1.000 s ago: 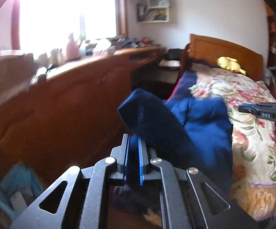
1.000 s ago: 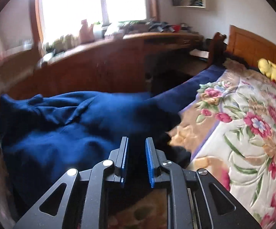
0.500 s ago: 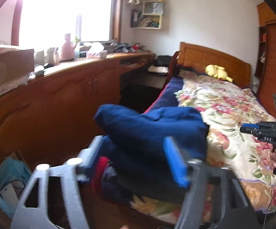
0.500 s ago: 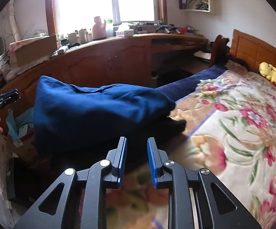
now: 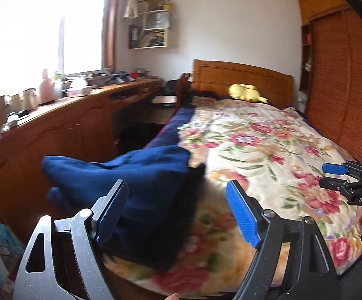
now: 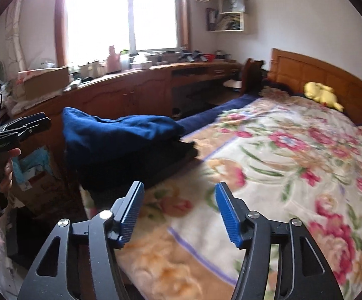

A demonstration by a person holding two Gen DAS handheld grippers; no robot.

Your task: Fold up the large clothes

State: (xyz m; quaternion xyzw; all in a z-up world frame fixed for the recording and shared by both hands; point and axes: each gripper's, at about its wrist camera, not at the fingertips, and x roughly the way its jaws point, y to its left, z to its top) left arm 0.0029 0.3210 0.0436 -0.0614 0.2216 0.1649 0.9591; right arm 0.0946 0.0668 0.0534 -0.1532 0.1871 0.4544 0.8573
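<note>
A folded dark blue garment lies in a thick bundle on the near left corner of the bed, over the floral blanket. My left gripper is pulled back from it, its jaws still opening, with nothing pressed between the blue pads. My right gripper hovers above the blanket to the right of the bundle, its jaws also opening and empty. Each gripper shows in the other's view: the right one at the far right, the left one at the far left, held by a hand.
A long wooden counter with cluttered items runs under the window left of the bed. A yellow plush toy lies by the wooden headboard. A cardboard box with teal bags stands on the floor beside the bed.
Both grippers let go of the blue garment and drew back from it; their jaws went from nearly shut to wide apart. The garment now rests as a folded bundle on the bed corner.
</note>
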